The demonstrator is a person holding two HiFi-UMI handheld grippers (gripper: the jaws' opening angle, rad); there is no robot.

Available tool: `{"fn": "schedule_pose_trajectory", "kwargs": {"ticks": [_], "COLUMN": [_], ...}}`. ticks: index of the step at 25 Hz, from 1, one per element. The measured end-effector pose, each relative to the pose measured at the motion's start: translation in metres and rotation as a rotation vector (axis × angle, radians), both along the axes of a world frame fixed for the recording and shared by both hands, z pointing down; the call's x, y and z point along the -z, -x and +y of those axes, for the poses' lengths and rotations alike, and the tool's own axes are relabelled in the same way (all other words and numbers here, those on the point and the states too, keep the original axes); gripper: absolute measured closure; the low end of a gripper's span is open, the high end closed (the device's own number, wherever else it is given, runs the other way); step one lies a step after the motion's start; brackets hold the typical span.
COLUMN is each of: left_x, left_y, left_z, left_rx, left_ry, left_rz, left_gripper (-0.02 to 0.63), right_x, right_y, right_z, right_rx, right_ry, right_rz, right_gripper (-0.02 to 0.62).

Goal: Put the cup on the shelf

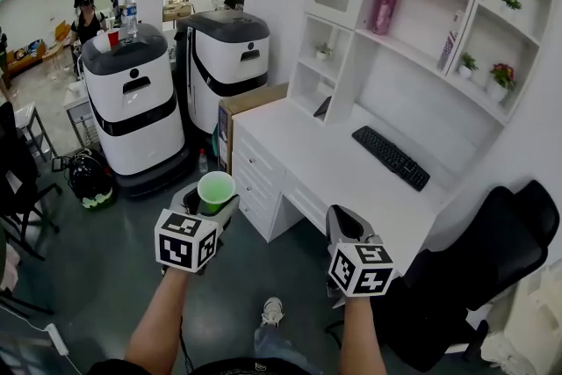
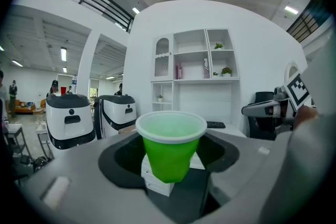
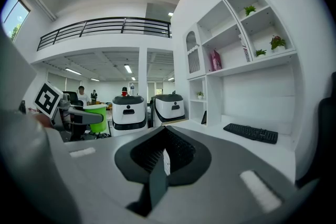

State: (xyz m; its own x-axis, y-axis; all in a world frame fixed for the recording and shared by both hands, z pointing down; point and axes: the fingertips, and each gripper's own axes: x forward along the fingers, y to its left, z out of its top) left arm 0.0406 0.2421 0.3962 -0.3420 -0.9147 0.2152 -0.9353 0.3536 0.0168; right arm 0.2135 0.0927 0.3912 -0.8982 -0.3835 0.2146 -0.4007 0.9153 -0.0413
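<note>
- The left gripper [image 1: 213, 206] has its jaws closed on the lower body of the green cup [image 1: 216, 187], which stands upright between them with its mouth up.
- The right gripper [image 1: 348, 229] holds nothing; its own view shows the jaws pressed together with no gap.
- The cup is in the air above the floor, in front of the corner of the white desk [image 1: 320, 155] and well apart from the shelf [image 1: 423, 6] on the wall behind it.
- The cup looks like thin disposable plastic and appears empty, so it is probably very light and will offer little resistance to the squeeze.
- In the left gripper view the wall bulges and creases where the jaws bear on it, so it is soft and would crumple or pop out under more pressure.
- The stiffer parts are likely the rolled white rim and the base, and a light hold low on the body, as now, suits it.
- Smooth plastic may slip if tilted, so keeping it upright seems wise.
- The shelf compartments already hold a pink box [image 1: 385, 8] and small plants [image 1: 501, 76], so a bare spot is needed.
</note>
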Motion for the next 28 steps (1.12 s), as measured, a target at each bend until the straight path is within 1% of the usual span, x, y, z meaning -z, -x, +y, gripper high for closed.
{"fn": "schedule_pose_trajectory", "kwargs": {"ticks": [7, 16, 21, 28], "left_x": [-0.006, -0.001, 0.006, 0.010], "left_y": [0.041, 0.102, 0.127, 0.156], "left_z": [-0.048, -0.150, -0.201, -0.250], "left_rx": [0.014, 0.028, 0.026, 0.039], "left_ry": [0.013, 0.027, 0.039, 0.049], "left_rz": [-0.006, 0.002, -0.006, -0.015], "left_gripper": [0.311, 0.311, 0.311, 0.311], "right_x": [0.002, 0.005, 0.010, 0.010], "right_y": [0.048, 0.119, 0.152, 0.185], "right_z": [-0.053, -0.154, -0.203, -0.253], "right_rx": [0.029, 0.064, 0.079, 0.093], "right_ry": [-0.014, -0.005, 0.003, 0.019], "right_rz": [-0.002, 0.018, 0.015, 0.006], "right_gripper": [0.572, 0.572, 0.572, 0.572]}}
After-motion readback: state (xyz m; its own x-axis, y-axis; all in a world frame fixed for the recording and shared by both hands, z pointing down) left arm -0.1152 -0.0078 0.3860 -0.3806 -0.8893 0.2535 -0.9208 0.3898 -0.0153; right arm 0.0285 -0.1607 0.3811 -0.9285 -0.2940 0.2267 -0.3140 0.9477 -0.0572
